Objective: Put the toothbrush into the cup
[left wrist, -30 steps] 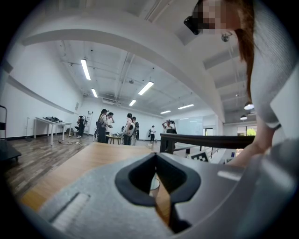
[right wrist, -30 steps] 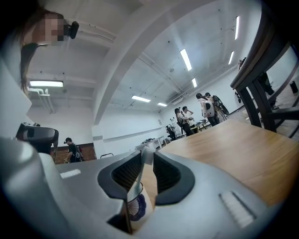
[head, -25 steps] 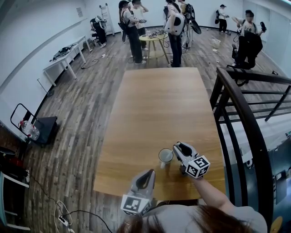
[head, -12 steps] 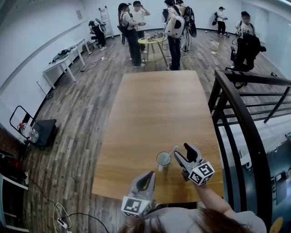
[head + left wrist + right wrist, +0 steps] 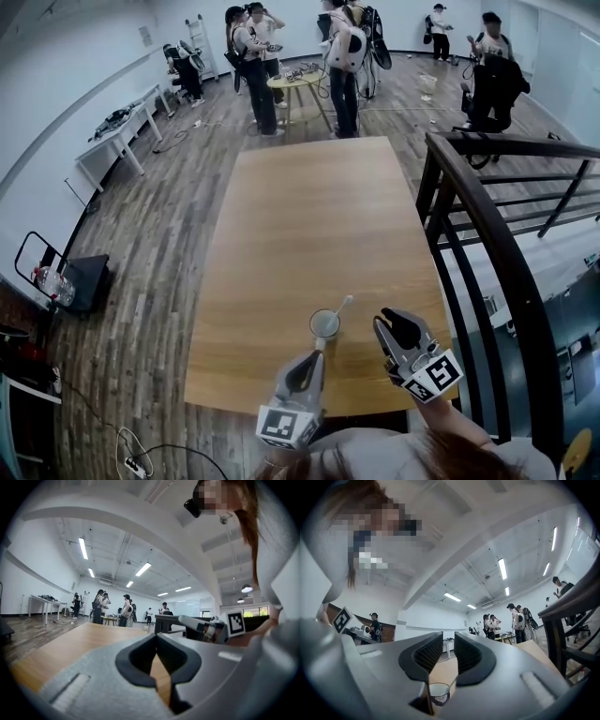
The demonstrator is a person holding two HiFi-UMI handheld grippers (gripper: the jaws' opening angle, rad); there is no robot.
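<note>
Having just part-closed empty, ribbed right tool hangs near toothbrush in round cup.

The surface is viewed steeply from above by the head camera. The left claw camera is aimed level along its jaws, the right claw camera slightly upward. The cup, close ahead of the right claw, is shared with the head view.
</note>
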